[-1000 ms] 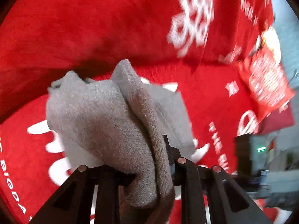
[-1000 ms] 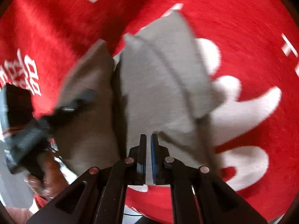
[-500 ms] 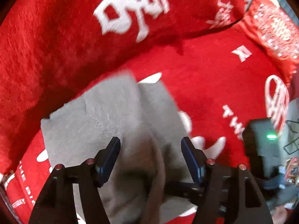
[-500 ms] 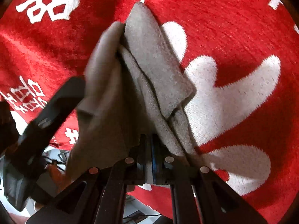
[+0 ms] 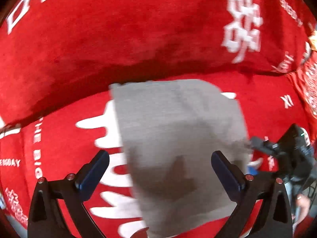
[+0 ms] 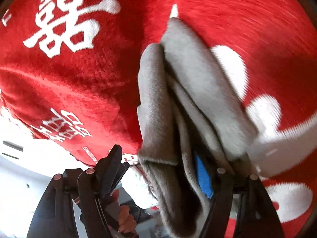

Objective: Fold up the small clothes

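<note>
A small grey knit garment (image 5: 178, 134) lies folded on a red blanket with white lettering (image 5: 138, 35). My left gripper (image 5: 160, 170) is open, its fingers spread either side of the garment's near part and holding nothing. In the right wrist view the same grey garment (image 6: 178, 99) bunches in folds between my right gripper's (image 6: 164, 170) spread fingers. The blue pad of its right finger (image 6: 202, 176) shows among the folds. The right gripper also shows at the garment's right edge in the left wrist view (image 5: 277, 150).
The red blanket rises in a thick fold (image 5: 118, 45) just behind the garment. A red patterned cushion (image 5: 309, 87) lies at the far right. A white floor or wall (image 6: 29, 168) shows beyond the blanket's edge, and a hand (image 6: 122, 216) holds the left gripper.
My left gripper let go of the garment, opened wide and drew back. The garment dropped flatter onto the blanket. My right gripper's fingers spread apart from shut.
</note>
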`<action>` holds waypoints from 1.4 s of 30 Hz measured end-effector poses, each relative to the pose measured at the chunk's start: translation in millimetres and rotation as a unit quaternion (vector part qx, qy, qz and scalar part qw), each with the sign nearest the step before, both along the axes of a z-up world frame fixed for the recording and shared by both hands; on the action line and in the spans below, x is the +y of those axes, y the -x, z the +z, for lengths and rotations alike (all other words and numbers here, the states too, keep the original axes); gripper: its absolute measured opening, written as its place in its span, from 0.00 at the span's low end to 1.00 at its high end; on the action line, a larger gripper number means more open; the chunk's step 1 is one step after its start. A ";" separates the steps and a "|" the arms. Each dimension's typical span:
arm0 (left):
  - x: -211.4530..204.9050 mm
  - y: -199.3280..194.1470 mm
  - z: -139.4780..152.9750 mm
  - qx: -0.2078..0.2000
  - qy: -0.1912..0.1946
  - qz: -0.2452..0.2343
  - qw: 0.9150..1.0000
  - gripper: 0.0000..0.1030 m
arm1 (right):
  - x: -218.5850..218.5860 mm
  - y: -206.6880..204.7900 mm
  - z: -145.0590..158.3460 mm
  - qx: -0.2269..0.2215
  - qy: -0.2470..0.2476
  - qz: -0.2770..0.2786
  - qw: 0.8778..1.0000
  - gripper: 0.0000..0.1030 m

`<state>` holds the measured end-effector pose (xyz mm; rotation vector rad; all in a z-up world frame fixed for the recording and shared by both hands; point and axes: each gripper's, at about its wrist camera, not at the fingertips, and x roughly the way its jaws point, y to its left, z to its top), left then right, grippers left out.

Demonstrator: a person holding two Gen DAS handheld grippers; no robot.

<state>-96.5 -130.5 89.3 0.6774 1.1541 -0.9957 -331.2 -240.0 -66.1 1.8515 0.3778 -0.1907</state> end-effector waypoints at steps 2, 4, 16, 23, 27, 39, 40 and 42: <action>11.4 -14.0 -5.3 -0.011 -0.006 0.016 1.000 1.00 | -9.1 -12.0 2.7 0.016 0.014 0.024 0.999 0.72; 15.4 -25.9 -13.5 -0.016 -0.015 0.026 0.999 1.00 | -16.0 -25.3 7.2 0.026 0.028 0.045 0.998 0.73; 37.2 -57.1 -32.4 0.001 -0.014 0.076 0.997 1.00 | -17.7 -50.6 88.4 0.124 0.245 0.130 0.953 0.14; 31.2 -30.9 -51.2 0.005 -0.036 0.043 0.998 1.00 | -18.0 -20.4 25.6 0.187 0.168 0.121 0.960 0.18; 40.6 -27.7 -60.5 0.007 -0.033 0.058 0.998 1.00 | -16.7 -17.3 20.6 0.202 0.165 0.124 0.957 0.29; 66.4 -17.9 -39.2 0.015 -0.054 0.023 0.998 1.00 | 38.9 6.4 86.2 0.259 0.232 0.180 0.920 0.31; 67.8 -13.4 -43.5 0.016 -0.063 0.020 0.998 1.00 | 44.7 6.8 85.0 0.264 0.233 0.190 0.916 0.31; 75.5 -3.1 -58.8 0.022 -0.078 0.017 0.997 1.00 | 53.1 6.8 78.4 0.281 0.232 0.205 0.908 0.31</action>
